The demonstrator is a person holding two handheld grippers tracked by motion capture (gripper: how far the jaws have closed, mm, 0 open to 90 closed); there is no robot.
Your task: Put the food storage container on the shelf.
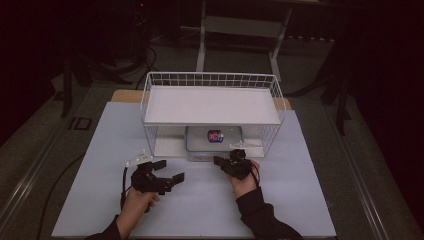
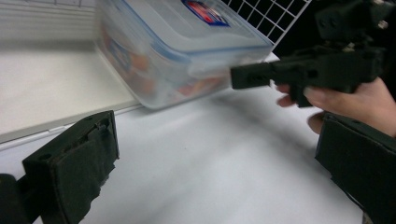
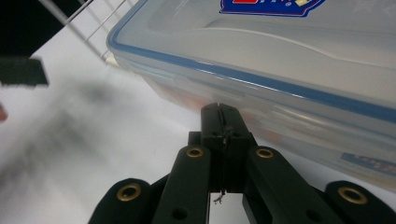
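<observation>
A clear plastic box (image 1: 200,141) with a blue-rimmed lid and a red and blue label sits on the lower level of a white wire rack (image 1: 146,95), its front end sticking out. My right gripper (image 1: 217,160) is shut with nothing between its jaws. In the right gripper view its tip (image 3: 222,111) sits right at the box's (image 3: 289,60) side wall, just under the lid rim; contact cannot be told. My left gripper (image 1: 170,170) is wide open on the mat, left of the box (image 2: 177,51). Its view shows the right gripper (image 2: 240,77) at the box's corner.
A white board (image 1: 210,105) covers the rack's top level, low over the box. The rack stands at the back of a pale table mat (image 1: 200,210), with bare mat in front and to both sides. Dark floor and stand legs lie beyond.
</observation>
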